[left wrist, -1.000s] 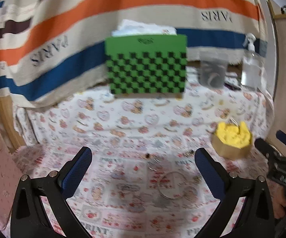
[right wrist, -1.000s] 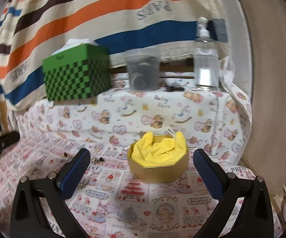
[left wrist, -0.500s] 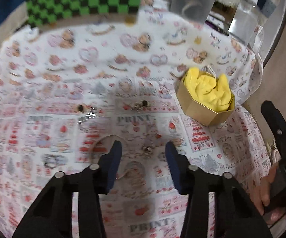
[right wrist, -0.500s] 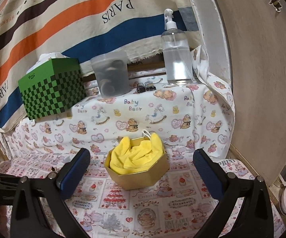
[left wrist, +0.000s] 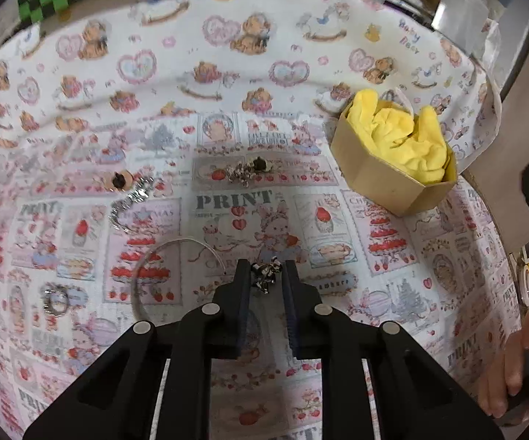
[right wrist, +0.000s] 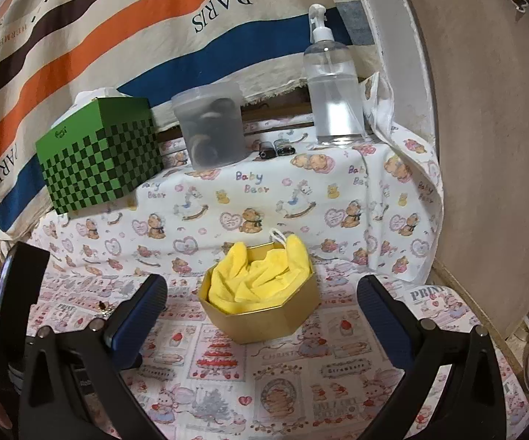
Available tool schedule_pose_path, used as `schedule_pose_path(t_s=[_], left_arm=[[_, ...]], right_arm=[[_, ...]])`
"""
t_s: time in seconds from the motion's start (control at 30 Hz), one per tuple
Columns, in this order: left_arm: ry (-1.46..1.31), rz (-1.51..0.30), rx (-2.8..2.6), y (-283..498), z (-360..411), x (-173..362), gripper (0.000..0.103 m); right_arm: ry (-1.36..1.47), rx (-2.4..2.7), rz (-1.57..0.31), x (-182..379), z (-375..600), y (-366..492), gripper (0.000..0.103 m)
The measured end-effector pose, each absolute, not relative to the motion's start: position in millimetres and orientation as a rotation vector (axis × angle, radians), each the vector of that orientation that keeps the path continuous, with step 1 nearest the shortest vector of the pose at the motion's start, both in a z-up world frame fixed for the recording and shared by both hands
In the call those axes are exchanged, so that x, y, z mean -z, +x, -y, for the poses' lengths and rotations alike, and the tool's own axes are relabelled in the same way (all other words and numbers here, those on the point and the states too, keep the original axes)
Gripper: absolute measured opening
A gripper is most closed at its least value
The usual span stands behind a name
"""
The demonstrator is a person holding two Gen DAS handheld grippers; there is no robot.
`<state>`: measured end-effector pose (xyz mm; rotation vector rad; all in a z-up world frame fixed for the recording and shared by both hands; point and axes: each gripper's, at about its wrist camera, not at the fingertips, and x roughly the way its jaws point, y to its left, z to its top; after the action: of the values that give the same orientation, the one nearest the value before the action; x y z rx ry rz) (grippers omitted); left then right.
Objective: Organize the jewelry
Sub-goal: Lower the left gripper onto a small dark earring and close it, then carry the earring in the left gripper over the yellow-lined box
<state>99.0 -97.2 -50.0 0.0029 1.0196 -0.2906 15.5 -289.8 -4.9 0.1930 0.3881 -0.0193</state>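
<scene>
- Well left of the gold box (left wrist: 385,179): left hand-held gripper (left wrist: 266,278) nearly closed around a small earring (left wrist: 264,275), perhaps not yet clamped.
- Tiny, light, slippery; best pinched mid-cluster.
- Right hand-held gripper (right wrist: 261,304) spread wide, empty.

A small silver charm cluster (left wrist: 264,275) lies on the printed cloth; a yellow-lined gold octagonal box (left wrist: 393,157) sits well apart.
</scene>
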Motion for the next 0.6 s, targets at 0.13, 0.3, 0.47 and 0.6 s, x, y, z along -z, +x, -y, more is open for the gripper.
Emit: schedule_pose_path(t_s=[0.13,0.3,0.47,0.6], left_arm=[[-0.029,-0.931,0.283,86,81,25,0.016],[-0.029,-0.768,0.167,76,42,-7,0.016],[-0.126,-0.736,0.082,83,-11,-18,0.016],[-0.176,-0.761,0.057,91,-29,-10,0.016]], right_arm=[[0.192,0.016,-0.393,6,290,16,0.103],[0.185,0.001,-0.402,5,290,17,0.103],[0.17,-0.136,-0.453,4,282,22,0.103],[0.192,-0.232,-0.501,-4,273,30,0.103]])
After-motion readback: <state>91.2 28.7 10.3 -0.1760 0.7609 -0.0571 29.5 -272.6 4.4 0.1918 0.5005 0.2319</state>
